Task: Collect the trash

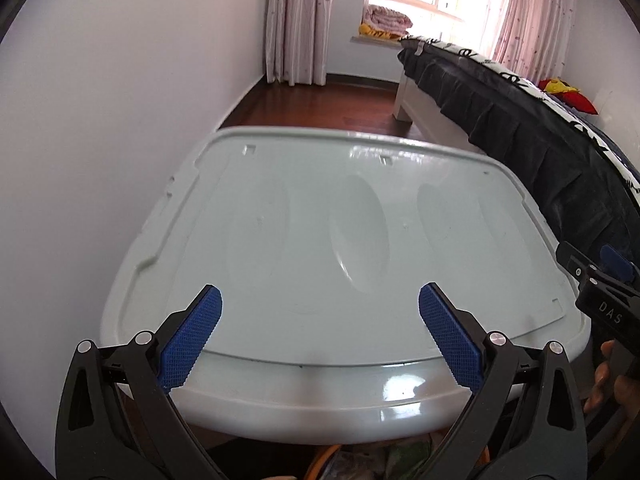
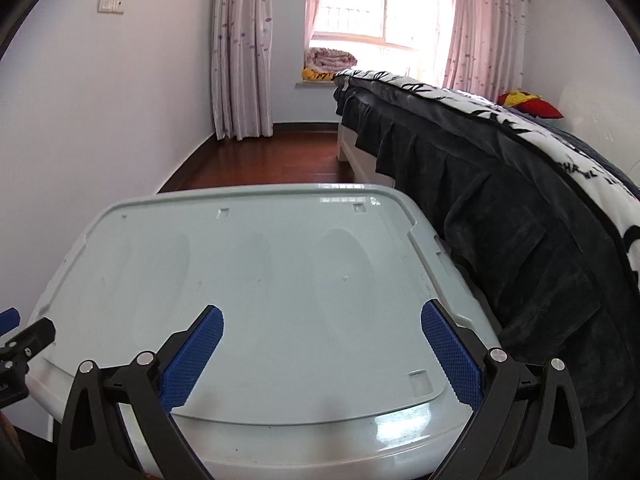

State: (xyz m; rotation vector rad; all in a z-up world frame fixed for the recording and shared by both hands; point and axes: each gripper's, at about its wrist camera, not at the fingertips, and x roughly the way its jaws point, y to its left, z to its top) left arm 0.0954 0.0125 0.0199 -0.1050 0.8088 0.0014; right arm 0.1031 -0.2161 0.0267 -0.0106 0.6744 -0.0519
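A pale grey-green plastic bin lid [image 1: 328, 240] lies flat in front of both grippers; it also shows in the right wrist view [image 2: 256, 288]. No trash shows on it. My left gripper [image 1: 320, 320] is open and empty above the lid's near edge. My right gripper [image 2: 322, 340] is open and empty above the lid's near right part; part of it shows at the right edge of the left wrist view [image 1: 600, 284]. Under the lid's front edge, an orange-rimmed container with crumpled stuff [image 1: 360, 462] is partly visible.
A bed with a dark skirt [image 2: 500, 208] stands close along the lid's right side. A white wall [image 1: 100, 140] runs along the left. Wooden floor [image 2: 264, 156], curtains and a window lie beyond.
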